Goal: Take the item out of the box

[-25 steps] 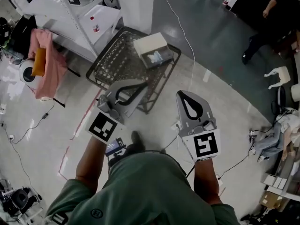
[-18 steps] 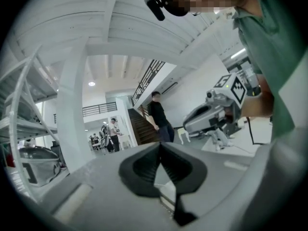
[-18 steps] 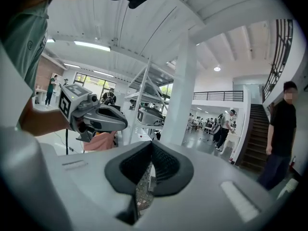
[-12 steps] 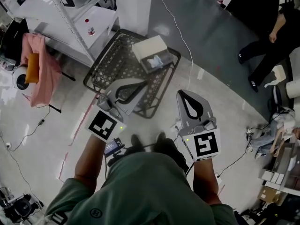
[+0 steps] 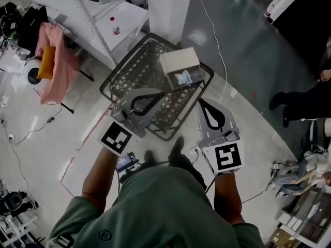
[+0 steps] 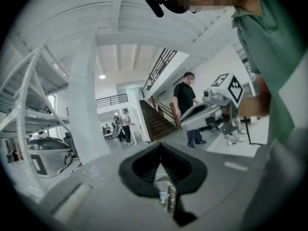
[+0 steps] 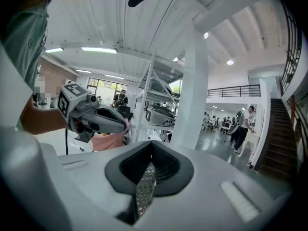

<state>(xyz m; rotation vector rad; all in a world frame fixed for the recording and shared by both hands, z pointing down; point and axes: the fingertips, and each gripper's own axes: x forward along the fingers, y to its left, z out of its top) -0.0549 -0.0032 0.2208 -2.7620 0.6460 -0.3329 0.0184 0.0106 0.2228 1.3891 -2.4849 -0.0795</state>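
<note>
Left gripper (image 5: 158, 94) and right gripper (image 5: 202, 102), both closed and empty, point forward side by side.

Glossy pale floor (image 5: 36, 133) is seen at left, darker grey floor (image 5: 248, 45) at right. A white pillar (image 5: 168, 4) and white shelving rack (image 5: 93, 14) are noted ahead, with a pink cloth (image 5: 62, 71) draped beside the rack. A dark staircase (image 6: 156, 121) and strip ceiling lights (image 7: 98, 49) are recorded beyond.

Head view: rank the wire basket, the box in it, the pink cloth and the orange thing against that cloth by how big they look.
1. wire basket
2. pink cloth
3. box, not far behind the cloth
4. orange thing, clearly smallest
</note>
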